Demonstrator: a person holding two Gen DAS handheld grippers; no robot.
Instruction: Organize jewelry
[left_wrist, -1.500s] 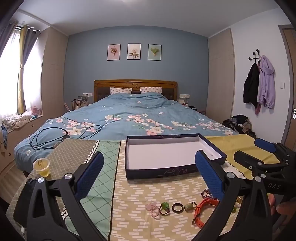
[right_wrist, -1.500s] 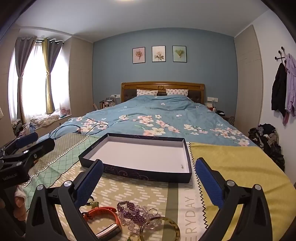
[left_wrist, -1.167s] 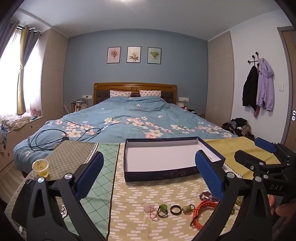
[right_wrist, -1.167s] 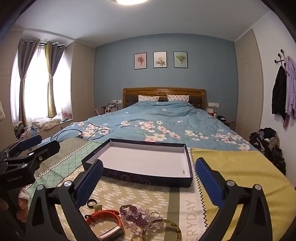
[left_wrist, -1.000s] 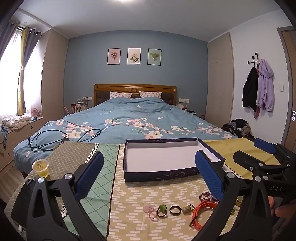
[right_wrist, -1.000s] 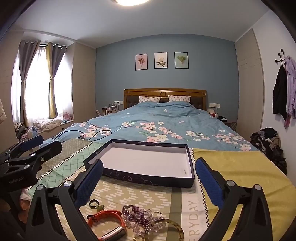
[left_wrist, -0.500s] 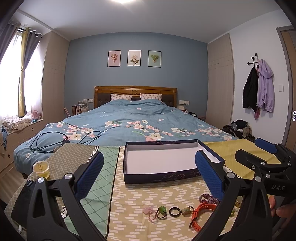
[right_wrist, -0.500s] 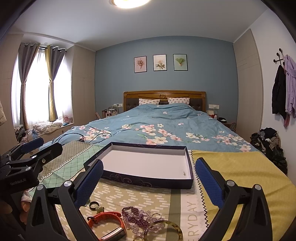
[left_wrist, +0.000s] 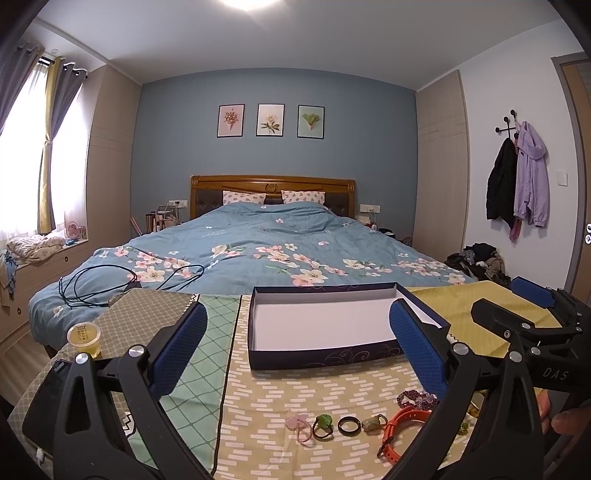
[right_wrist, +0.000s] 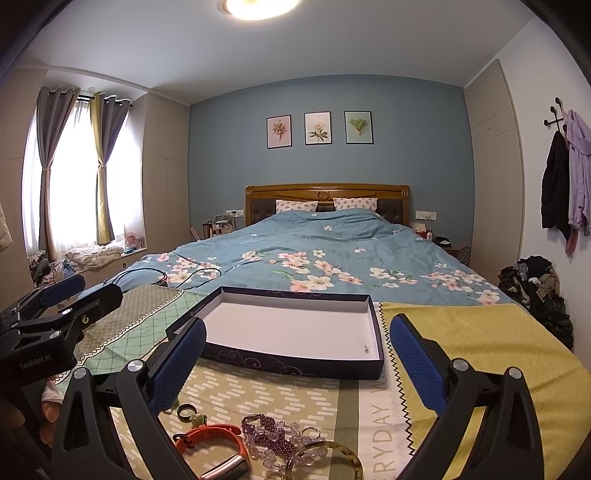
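surface: patterned cloth (left_wrist: 280, 398) | on it: dark box (left_wrist: 332, 360), rings (left_wrist: 349, 424), orange band (right_wrist: 210, 437), cup (left_wrist: 84, 338)

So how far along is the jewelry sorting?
Barely started. The box holds only one tiny piece. Both the left gripper and right gripper are open and empty. The rings, orange band and beads lie outside it.

Bright ceiling lamp (right_wrist: 258, 7), fisheye-warped edges

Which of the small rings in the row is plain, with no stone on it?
The black ring, third from the left: a bare dark band, while the pink ring and green ring beside it carry stones.
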